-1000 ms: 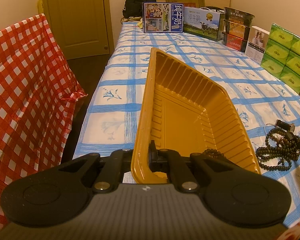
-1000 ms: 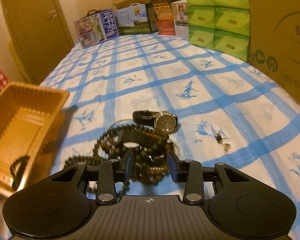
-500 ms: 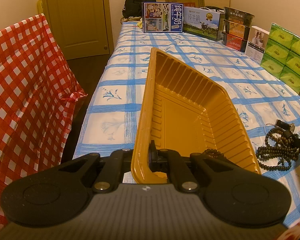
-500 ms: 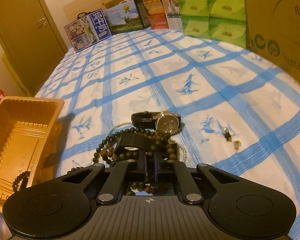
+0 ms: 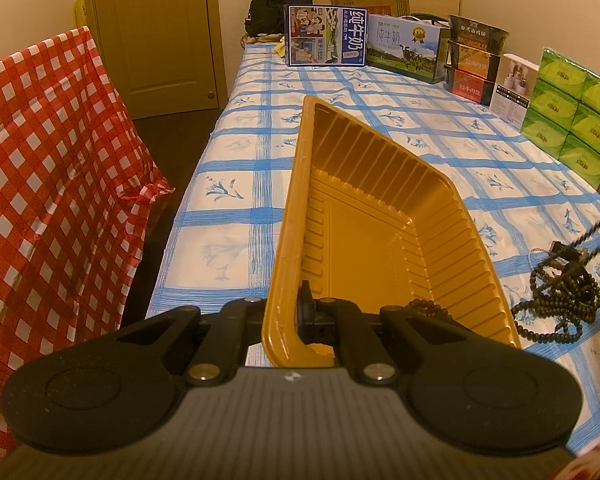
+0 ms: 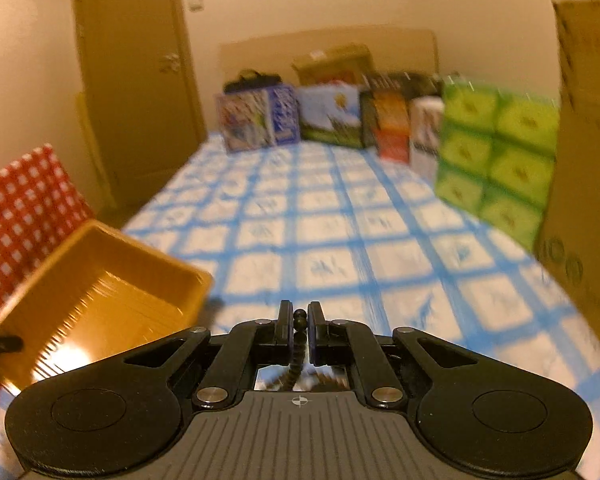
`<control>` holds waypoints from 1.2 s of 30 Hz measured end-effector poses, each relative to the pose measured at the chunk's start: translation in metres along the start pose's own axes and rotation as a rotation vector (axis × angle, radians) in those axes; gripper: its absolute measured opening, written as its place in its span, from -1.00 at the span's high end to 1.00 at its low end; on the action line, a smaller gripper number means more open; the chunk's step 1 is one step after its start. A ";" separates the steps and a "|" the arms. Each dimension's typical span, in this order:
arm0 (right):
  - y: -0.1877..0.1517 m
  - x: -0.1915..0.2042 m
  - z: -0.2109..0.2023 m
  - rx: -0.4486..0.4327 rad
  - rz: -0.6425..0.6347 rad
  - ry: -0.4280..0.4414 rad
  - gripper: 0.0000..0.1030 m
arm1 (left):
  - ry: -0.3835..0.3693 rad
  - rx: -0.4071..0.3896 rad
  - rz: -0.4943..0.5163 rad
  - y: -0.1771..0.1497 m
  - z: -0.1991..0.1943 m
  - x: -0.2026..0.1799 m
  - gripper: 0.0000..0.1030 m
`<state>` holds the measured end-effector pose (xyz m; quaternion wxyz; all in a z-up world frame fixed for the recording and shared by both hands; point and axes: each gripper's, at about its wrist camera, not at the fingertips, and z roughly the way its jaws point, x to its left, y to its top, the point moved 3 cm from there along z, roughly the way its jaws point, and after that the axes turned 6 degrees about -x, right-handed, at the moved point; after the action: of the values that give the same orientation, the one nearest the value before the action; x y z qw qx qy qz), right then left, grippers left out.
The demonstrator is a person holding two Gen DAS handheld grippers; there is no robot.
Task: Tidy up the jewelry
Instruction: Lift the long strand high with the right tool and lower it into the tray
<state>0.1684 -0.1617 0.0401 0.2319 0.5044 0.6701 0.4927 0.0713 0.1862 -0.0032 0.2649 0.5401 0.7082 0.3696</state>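
The right gripper (image 6: 299, 326), open over the pile a second ago, has clamped onto a strand of dark wooden beads (image 6: 299, 314) and risen, pulling it taut above the blue-checked bedsheet (image 5: 236, 184). The left gripper (image 5: 284, 312) stays pinched on the tilted orange ribbed plastic tray (image 5: 364, 220), unmoved.

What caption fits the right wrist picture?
Right gripper shut on a bead strand, lifted over the blue checked bedspread beside the orange tray.

Left gripper (image 5: 300, 312) and right gripper (image 6: 299, 330), matte black linkage arms, silver pivot screws, ribbed grey housing, round black side discs, small white crosshair mark
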 end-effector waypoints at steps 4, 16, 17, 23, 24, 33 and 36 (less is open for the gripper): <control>0.030 0.015 -0.013 -0.061 -0.058 0.037 0.87 | 0.001 -0.002 0.002 0.000 0.000 -0.001 0.91; 0.107 0.055 -0.055 -0.235 -0.169 0.141 0.87 | 0.000 -0.002 0.004 0.001 -0.001 0.000 0.91; 0.113 0.058 -0.059 -0.251 -0.177 0.150 0.87 | 0.000 -0.003 0.003 0.001 -0.001 0.000 0.91; 0.142 0.080 -0.074 -0.318 -0.206 0.216 0.87 | 0.000 -0.002 0.005 0.001 -0.001 -0.001 0.91; 0.147 0.085 -0.076 -0.329 -0.209 0.231 0.87 | 0.000 -0.002 0.004 0.001 -0.001 -0.001 0.91; 0.187 0.129 -0.091 -0.427 -0.257 0.352 0.87 | 0.000 -0.003 0.004 0.002 -0.002 -0.001 0.91; 0.196 0.143 -0.092 -0.451 -0.267 0.385 0.87 | 0.001 -0.003 0.005 0.002 -0.002 -0.001 0.91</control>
<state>0.1269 -0.0705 0.2796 0.2696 0.2453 0.6359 0.6803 0.0707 0.1849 -0.0007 0.2644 0.5413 0.7065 0.3714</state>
